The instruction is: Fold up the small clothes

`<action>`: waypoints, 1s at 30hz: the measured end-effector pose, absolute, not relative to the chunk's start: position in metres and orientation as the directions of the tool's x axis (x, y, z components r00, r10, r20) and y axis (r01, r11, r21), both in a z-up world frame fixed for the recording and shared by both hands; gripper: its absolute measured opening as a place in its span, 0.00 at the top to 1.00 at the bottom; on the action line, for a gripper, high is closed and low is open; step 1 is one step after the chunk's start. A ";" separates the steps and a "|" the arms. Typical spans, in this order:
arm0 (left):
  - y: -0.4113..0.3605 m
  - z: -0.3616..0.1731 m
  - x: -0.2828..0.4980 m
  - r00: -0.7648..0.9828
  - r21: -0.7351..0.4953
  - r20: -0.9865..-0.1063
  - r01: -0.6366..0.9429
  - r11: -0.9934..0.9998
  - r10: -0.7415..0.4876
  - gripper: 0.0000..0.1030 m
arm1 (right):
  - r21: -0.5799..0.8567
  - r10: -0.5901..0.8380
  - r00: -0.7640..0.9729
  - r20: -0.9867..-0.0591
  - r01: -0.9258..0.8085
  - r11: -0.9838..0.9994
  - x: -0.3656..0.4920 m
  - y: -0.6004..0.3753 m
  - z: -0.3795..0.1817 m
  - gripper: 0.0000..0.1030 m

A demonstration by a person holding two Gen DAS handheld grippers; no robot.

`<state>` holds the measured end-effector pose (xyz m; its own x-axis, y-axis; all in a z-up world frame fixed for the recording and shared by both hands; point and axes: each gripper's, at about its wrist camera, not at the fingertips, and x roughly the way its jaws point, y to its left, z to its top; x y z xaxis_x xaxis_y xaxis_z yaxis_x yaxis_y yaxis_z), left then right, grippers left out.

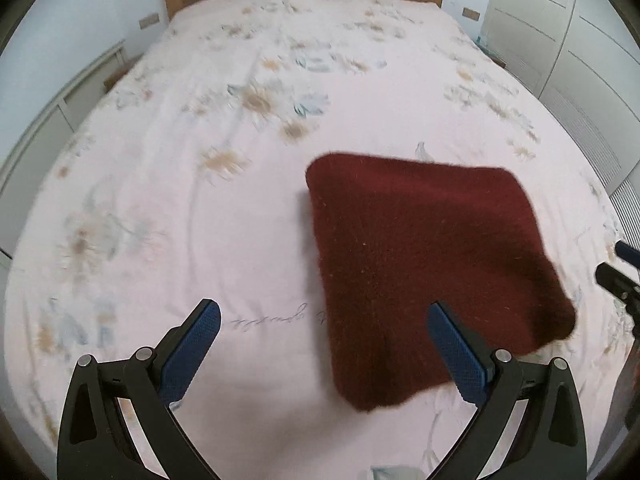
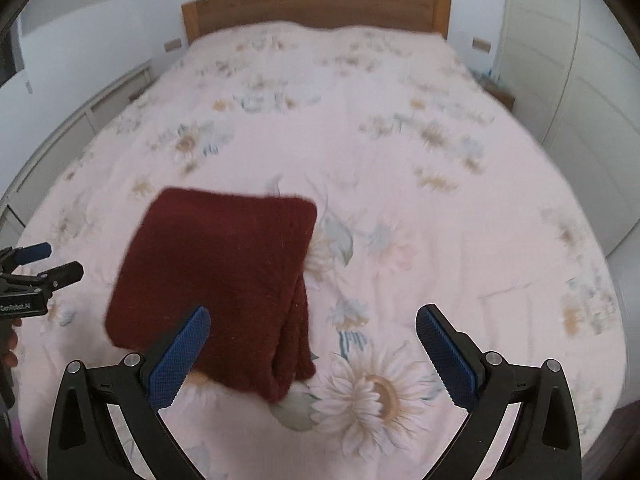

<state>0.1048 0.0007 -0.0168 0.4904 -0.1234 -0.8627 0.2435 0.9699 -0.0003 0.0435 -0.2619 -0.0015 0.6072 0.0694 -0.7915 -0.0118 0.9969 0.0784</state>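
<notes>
The dark red knit garment [image 1: 424,272] lies on the bed [image 1: 224,184], already folded into a thick square w/ layers stacked at one edge, so the folding looks abt done. Left gripper [image 1: 324,344] and right gripper [image 2: 312,344] hover above it, jaws wide open, holding nothing.

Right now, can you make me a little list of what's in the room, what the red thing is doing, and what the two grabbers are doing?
place: a bedroom, on a bed with a pink flowery cover
garment: dark red knit garment, lying folded into a thick square on the cover
folded edges: stacked layers show on its side in the right wrist view
left gripper: open, holding nothing
right gripper: open, holding nothing
behind the bed: wooden headboard
beside the bed: white wardrobe
</notes>
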 end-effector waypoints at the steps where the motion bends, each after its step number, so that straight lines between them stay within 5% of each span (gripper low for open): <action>1: 0.002 -0.005 0.095 0.511 0.012 -0.852 0.245 0.969 -0.118 0.01 | 0.071 0.064 0.614 -0.787 -0.013 0.997 0.037 -0.262 0.007 0.00; 30: 0.005 -0.008 0.020 0.513 0.084 -0.858 0.184 0.979 -0.023 0.01 | 0.035 -0.011 0.592 -0.806 0.066 0.997 -0.054 -0.274 0.011 0.00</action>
<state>0.0198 0.0052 -0.0077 0.5132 -0.0231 -0.8579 0.1838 0.9794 0.0835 -0.0540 -0.2744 0.0106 0.5919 -0.0107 -0.8060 0.0658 0.9972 0.0351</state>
